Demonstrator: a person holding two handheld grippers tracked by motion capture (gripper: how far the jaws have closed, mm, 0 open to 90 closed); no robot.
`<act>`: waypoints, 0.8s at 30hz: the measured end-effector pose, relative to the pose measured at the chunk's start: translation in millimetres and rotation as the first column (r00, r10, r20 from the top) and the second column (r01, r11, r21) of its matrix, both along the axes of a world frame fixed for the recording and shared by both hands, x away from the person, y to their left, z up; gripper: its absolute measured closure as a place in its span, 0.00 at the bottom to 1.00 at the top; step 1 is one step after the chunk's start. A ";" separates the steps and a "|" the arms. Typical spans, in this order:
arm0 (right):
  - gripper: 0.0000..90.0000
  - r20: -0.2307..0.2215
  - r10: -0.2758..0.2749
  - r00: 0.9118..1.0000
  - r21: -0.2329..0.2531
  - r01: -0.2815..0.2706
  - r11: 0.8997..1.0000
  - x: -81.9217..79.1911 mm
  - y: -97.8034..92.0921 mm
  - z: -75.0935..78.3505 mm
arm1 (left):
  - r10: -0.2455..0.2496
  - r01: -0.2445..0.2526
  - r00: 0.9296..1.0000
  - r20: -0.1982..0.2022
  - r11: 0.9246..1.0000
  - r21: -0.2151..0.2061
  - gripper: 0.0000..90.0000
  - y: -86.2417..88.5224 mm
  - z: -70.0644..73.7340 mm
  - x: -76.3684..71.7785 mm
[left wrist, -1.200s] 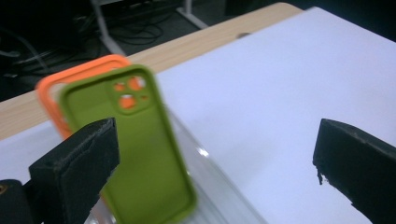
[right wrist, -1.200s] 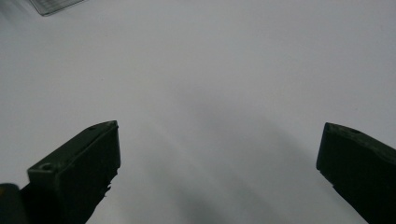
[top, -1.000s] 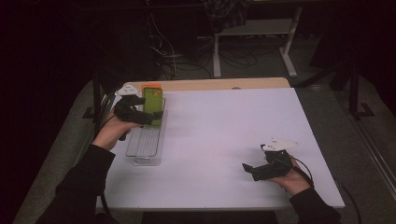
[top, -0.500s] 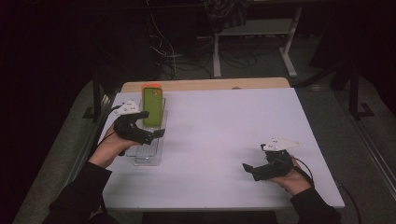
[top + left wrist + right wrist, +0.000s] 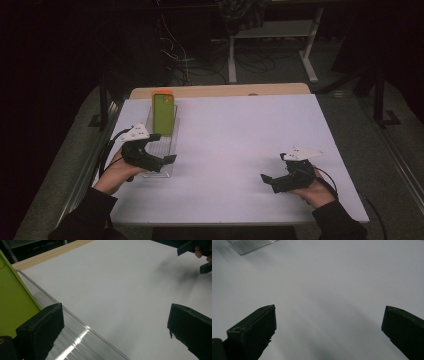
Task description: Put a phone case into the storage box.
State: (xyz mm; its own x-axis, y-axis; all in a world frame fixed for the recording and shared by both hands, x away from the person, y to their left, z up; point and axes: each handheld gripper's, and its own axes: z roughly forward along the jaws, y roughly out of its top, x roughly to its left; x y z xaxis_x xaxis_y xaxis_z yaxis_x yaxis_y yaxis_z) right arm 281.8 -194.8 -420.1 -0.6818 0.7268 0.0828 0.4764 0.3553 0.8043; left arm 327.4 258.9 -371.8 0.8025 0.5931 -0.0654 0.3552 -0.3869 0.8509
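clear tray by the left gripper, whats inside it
A green phone case with an orange top edge lies in the far half of the clear tray. The left gripper covers part of the near half.

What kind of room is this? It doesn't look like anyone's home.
Probably a lab or workshop set up for recording. A plain white table stands in a dark room, loose cables trail over the floor behind it, and a person holds a cabled left gripper and right gripper.
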 end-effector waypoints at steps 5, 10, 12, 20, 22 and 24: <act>0.00 0.006 0.015 1.000 0.004 -0.015 1.000 -0.6 0.2 4.3 | -0.010 0.010 1.000 0.008 1.000 -0.005 0.00 0.1 -7.2 -7.3; 0.00 0.008 0.030 1.000 0.000 -0.030 1.000 -0.5 1.2 5.6 | -0.023 0.023 1.000 0.007 1.000 0.015 0.00 0.6 -15.6 -13.8; 0.00 0.004 0.029 1.000 0.003 -0.029 1.000 -0.6 1.6 6.6 | -0.035 0.035 0.999 0.001 0.999 0.023 0.00 0.7 -20.2 -14.7; 0.00 0.016 0.031 0.999 0.000 -0.031 1.000 -0.7 2.1 8.8 | -0.045 0.045 0.999 -0.016 0.999 0.021 0.00 1.3 -28.1 -16.8; 0.00 0.015 0.030 0.999 0.002 -0.030 1.000 -1.0 2.4 8.9 | -0.044 0.044 0.999 -0.018 0.999 0.021 0.00 1.5 -28.9 -17.3; 0.00 0.015 0.029 0.999 0.002 -0.029 1.000 -1.0 2.6 9.2 | -0.045 0.045 0.999 -0.023 0.999 0.019 0.00 1.3 -29.6 -17.7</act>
State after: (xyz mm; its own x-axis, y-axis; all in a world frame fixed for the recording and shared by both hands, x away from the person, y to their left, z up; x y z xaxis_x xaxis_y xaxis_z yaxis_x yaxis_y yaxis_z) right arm 280.7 -192.2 -411.0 -0.7039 0.7064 0.0744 0.4539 0.3668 0.8120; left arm 309.7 260.3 -401.4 0.8268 0.5578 -0.0727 0.3565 -0.4195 0.8348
